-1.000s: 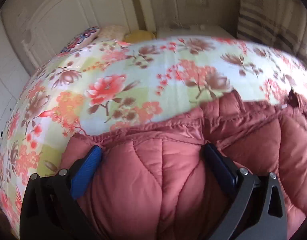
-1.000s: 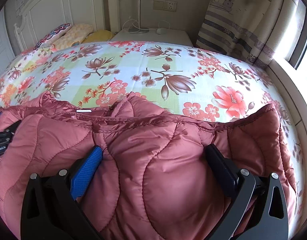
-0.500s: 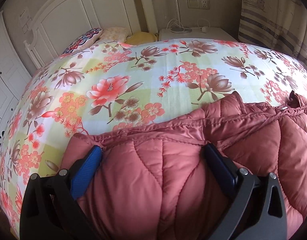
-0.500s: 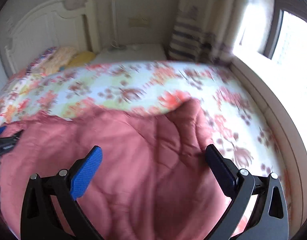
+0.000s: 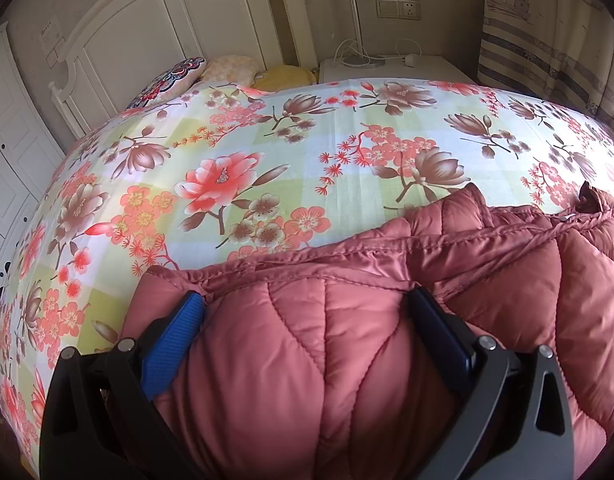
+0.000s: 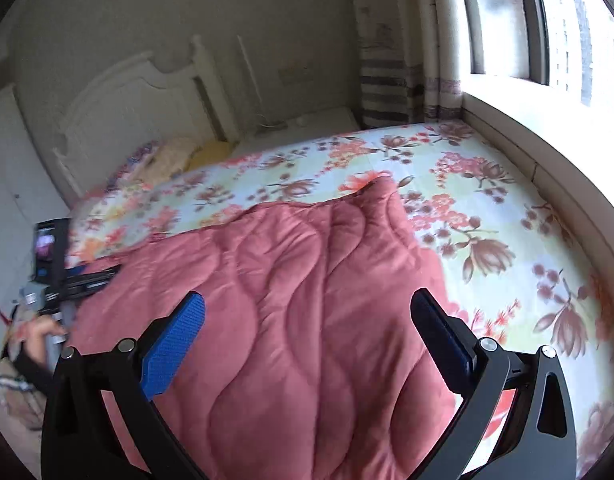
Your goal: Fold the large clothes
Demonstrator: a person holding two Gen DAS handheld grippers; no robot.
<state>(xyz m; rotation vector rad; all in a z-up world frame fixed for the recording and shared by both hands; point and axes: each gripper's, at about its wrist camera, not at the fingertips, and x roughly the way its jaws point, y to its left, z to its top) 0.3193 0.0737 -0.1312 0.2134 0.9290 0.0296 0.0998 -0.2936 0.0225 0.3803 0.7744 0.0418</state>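
Left wrist view: the left gripper (image 5: 305, 316) sits spread wide, its fingers pressed into a red quilted jacket (image 5: 387, 340) lying on a floral bedsheet (image 5: 267, 152).

Right wrist view: the right gripper (image 6: 307, 316) hangs above the jacket (image 6: 291, 300), fingers apart and holding nothing, window (image 6: 567, 28) beyond.

- Right gripper (image 6: 307, 320): has lifted and swung toward the window side; its fingers, previously pressed into the quilted jacket (image 6: 291, 300), now stand spread above it, not touching.
- Jacket's right portion, earlier spread toward the bed (image 6: 507, 208) edge, now lies folded over leftward.
- Left gripper (image 5: 307, 312) view: slightly further from the jacket.
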